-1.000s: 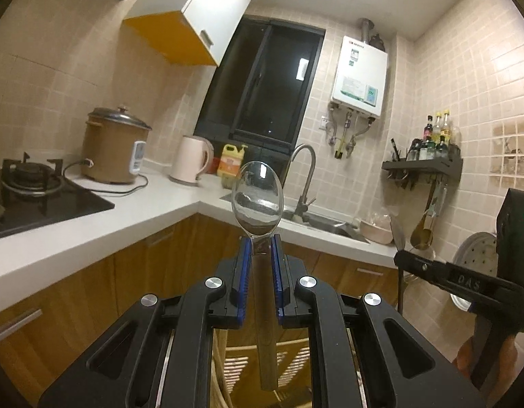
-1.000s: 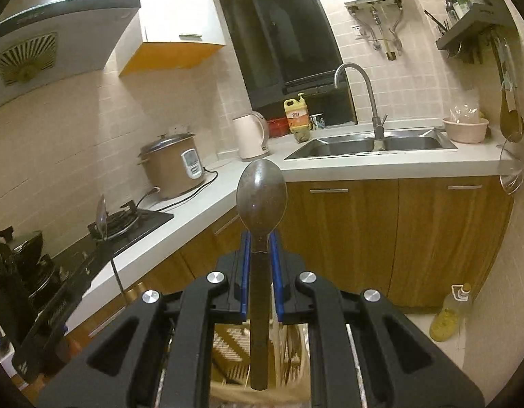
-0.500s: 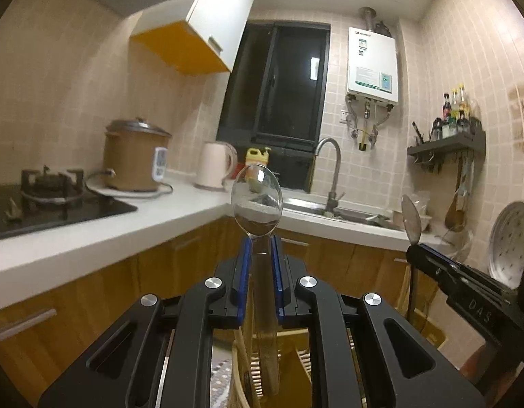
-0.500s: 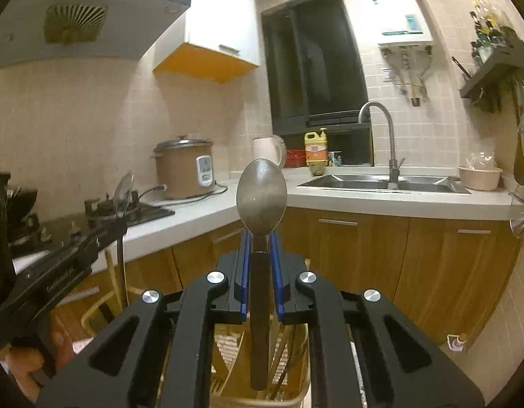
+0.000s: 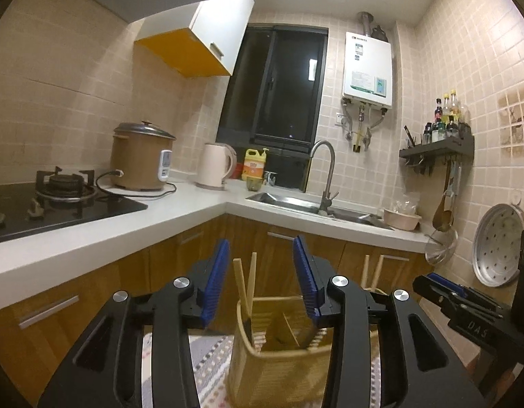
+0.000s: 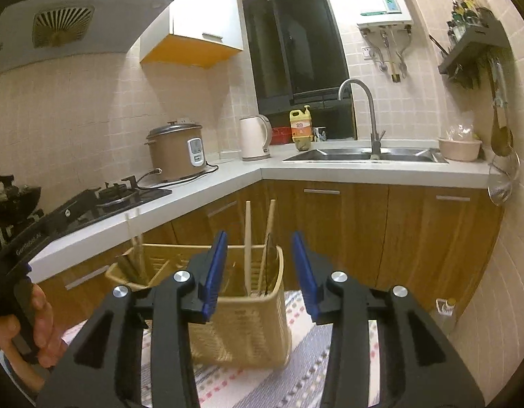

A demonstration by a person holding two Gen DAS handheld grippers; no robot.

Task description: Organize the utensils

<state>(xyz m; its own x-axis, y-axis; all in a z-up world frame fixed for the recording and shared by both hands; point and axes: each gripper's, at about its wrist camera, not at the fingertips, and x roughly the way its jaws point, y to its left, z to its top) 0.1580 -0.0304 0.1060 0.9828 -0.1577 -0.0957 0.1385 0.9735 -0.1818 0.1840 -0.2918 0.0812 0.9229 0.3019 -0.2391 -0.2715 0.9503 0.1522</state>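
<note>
Utensils: 2 spoons apparently inside beige caddy [image 6: 248, 326], dim | left gripper [image 5: 262, 278], right gripper [image 6: 258, 272]: jaws just opened, apart, empty | chopsticks [image 6: 248, 238] upright | handling: stiff, light, slippery; grip mid-handle

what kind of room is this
A small home kitchen: a gas stove and a rice cooker stand on the counter, and a steel sink sits under a wall water heater.
</note>
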